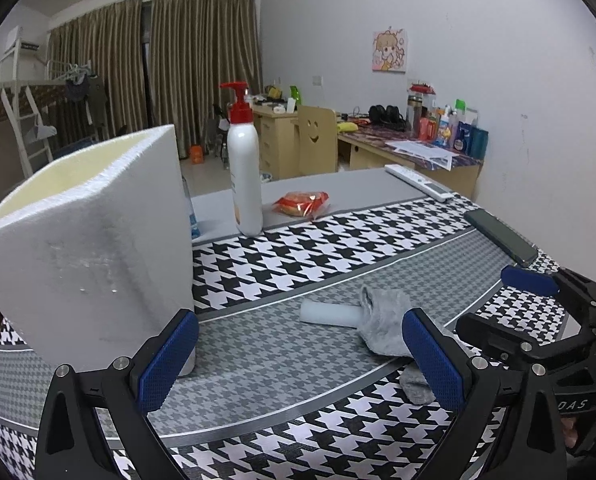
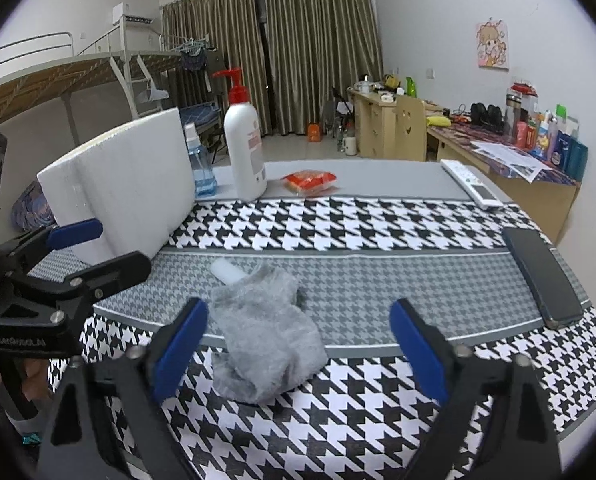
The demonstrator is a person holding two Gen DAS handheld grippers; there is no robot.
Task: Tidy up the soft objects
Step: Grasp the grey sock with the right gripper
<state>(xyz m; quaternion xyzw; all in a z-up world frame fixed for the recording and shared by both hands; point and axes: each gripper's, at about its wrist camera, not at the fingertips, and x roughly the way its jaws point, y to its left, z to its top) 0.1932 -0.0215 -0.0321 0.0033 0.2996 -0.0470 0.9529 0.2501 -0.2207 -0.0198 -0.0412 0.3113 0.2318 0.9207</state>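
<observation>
Two hand-held grippers hang over a houndstooth-covered worktop with a crumpled grey sock as the target. The right gripper has its jaws spread wide and empty; the sock lies just ahead of them, nearer the left jaw than the right, touching neither. The left gripper is likewise wide open and holds nothing, with the sock beside its right jaw and a white foam box close behind its left. A small white foam cylinder lies against the sock's far end. The sock looks light, limp and easily bunched, unlikely to slip or break; a pinch across its thick middle fold seems the surest hold, since an edge would probably let it trail and drag the cylinder.
</observation>
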